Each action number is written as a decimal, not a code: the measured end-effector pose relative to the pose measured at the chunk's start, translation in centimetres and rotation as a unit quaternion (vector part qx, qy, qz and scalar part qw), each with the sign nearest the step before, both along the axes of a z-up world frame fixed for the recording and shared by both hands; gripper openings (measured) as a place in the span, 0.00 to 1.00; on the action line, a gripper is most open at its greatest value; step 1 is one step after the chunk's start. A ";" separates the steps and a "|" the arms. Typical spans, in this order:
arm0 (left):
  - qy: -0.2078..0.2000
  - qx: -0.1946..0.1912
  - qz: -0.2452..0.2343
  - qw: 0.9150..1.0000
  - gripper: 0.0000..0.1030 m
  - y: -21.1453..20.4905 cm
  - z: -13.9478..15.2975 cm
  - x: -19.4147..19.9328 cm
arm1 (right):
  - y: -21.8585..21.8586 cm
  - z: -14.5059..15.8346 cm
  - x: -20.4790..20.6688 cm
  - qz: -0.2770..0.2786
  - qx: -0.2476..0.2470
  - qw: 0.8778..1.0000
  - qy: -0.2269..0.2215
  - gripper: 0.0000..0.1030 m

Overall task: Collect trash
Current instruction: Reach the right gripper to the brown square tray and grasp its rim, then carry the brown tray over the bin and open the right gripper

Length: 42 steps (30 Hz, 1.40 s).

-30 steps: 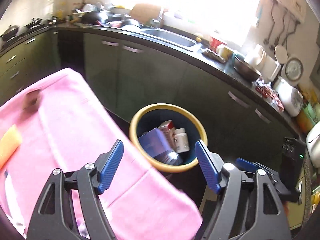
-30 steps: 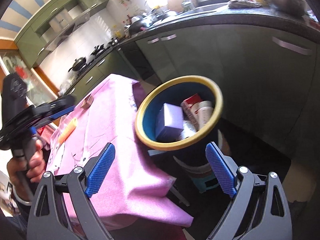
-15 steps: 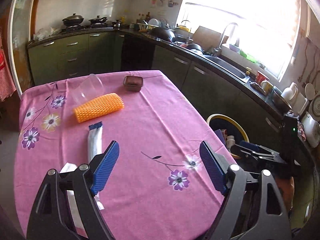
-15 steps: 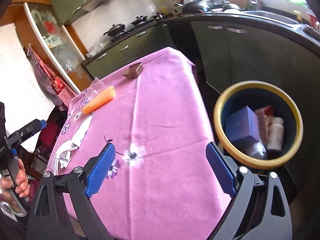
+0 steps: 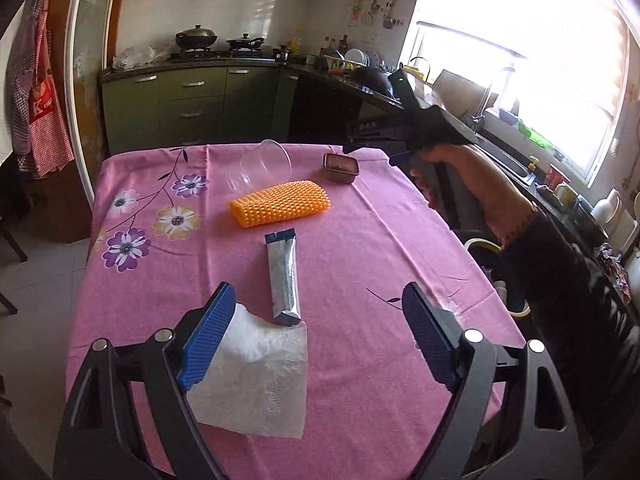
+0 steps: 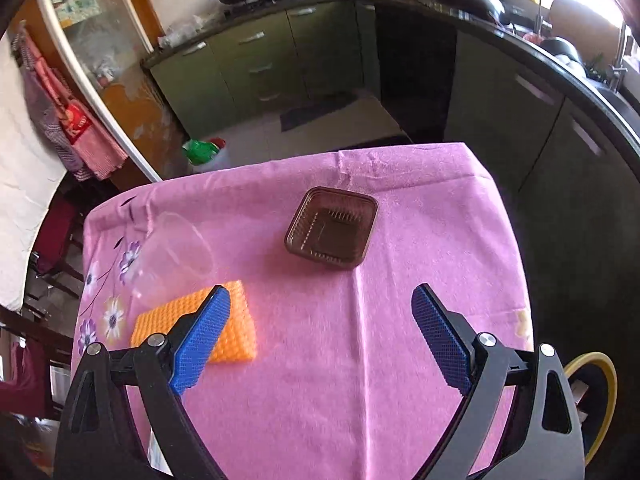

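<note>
Over the near end of the pink-clothed table [image 5: 160, 280] my left gripper [image 5: 317, 294] hangs open and empty. A white tissue [image 5: 260, 372] lies under its left finger. Just beyond are a silver-blue sachet [image 5: 284, 276], an orange mesh sleeve [image 5: 280, 204], a clear cup [image 5: 260, 164] on its side and a brown plastic tray [image 5: 341, 167]. My right gripper [image 6: 320, 294] is open and empty above the cloth. The brown tray [image 6: 332, 228] sits just ahead of it, with the orange sleeve [image 6: 236, 320] beside its left finger and the cup [image 6: 176, 256] further left.
The yellow-rimmed bin [image 6: 608, 392] stands on the floor off the table's right side, partly hidden behind a person's sleeve [image 5: 560, 280]. Dark green cabinets [image 6: 540, 112] run along the back and right. Aprons [image 5: 36, 112] hang at the left. A green bag [image 6: 204, 152] sits on the floor.
Both views swung from the bin to the table top. The left gripper came over the near end by the tissue, and the right one moved up to the far end near the brown tray.
</note>
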State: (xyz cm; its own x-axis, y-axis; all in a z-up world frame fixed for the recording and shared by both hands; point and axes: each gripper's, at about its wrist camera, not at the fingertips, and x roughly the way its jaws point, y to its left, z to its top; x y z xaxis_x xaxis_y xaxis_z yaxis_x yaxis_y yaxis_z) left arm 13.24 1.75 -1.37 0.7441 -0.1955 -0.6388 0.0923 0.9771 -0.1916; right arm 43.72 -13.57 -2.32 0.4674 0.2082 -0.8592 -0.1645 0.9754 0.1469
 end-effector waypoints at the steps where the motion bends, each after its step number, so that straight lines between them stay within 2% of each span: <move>1: -0.001 0.000 -0.001 1.000 0.78 0.2 -0.1 -0.1 | 0.5 -0.7 1.7 -0.010 -0.010 1.000 0.021 0.88; 4: -0.003 -0.002 -0.002 1.000 0.78 1.0 -0.3 -0.3 | 1.5 -2.7 5.2 -0.031 -0.027 0.997 0.070 0.88; 7: -0.001 -0.013 -0.002 1.000 0.79 1.9 -0.5 -0.4 | 2.2 -4.3 6.9 -0.042 -0.030 0.994 0.101 0.88; 13: 0.001 -0.015 0.003 1.000 0.79 3.0 -0.9 -0.7 | 3.6 -6.0 9.2 -0.068 -0.072 0.989 0.114 0.88; 23: 0.003 -0.023 0.008 1.000 0.79 3.9 -1.2 -0.9 | 4.1 -7.8 11.4 -0.083 -0.096 0.983 0.130 0.69; 25: 0.002 -0.021 0.007 1.000 0.79 3.8 -1.2 -1.0 | 3.9 -8.0 11.7 -0.082 -0.100 0.983 0.127 0.68; 34: 0.004 -0.021 0.007 1.000 0.79 3.6 -1.3 -1.1 | 3.0 -6.4 8.9 -0.060 -0.071 0.989 0.117 0.67; 42: -0.002 -0.016 0.006 1.000 0.79 3.4 -1.0 -1.4 | 1.8 -4.5 3.9 -0.001 -0.032 0.995 0.098 0.67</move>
State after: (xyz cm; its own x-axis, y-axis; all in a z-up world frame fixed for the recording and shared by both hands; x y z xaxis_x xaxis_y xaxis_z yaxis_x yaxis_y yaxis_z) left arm 11.86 5.14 -2.35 0.7485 -0.2077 -0.6298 0.0822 0.9714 -0.2227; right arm 47.61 -11.76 -6.85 0.2908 0.1500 -0.9450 -0.1366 0.9840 0.1142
